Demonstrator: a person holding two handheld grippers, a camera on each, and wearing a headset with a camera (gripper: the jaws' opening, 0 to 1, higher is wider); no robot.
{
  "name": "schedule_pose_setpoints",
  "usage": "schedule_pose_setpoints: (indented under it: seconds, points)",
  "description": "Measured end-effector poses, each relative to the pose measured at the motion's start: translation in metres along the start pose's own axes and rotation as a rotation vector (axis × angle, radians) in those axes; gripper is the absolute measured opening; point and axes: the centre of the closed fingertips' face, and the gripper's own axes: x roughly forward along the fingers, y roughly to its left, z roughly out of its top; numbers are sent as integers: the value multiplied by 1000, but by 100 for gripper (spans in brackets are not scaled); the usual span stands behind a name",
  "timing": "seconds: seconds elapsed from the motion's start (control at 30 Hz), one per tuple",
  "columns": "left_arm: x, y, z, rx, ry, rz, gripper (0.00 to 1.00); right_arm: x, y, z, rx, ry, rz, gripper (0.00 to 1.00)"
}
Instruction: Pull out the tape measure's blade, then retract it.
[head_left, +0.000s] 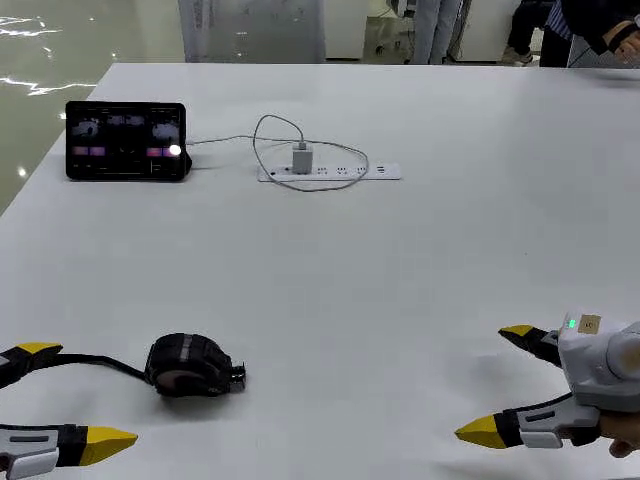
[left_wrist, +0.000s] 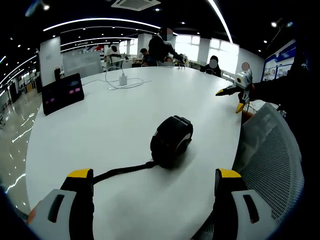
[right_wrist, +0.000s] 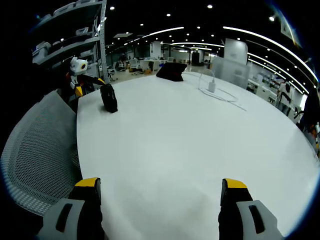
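Pulling before you pin it down could just drag the tape measure (head_left: 188, 365), lying loose on the table (head_left: 350, 280) just ahead of your left gripper (head_left: 95, 393) with its strap (head_left: 100, 362) trailing toward one jaw, since that and your right gripper (head_left: 480, 381) both gape empty.

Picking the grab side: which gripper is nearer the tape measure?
Left. The left gripper has the tape measure just ahead of its open jaws. The right gripper, also open, sits far off on the tape measure's other side.
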Motion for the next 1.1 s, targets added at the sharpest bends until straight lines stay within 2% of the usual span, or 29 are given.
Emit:
schedule_pose_setpoints:
  seconds: [0.33, 0.67, 1.1]
  points:
    - [-3, 6, 1, 12, -6, 12, 99, -2, 4, -3, 11, 5, 5, 99]
    - [-3, 1, -3, -6, 3, -17, 99, -2, 4, -1, 19, 4, 8, 99]
    - [-5, 5, -5, 0, 8, -9, 99, -4, 2, -1, 18, 8, 6, 99]
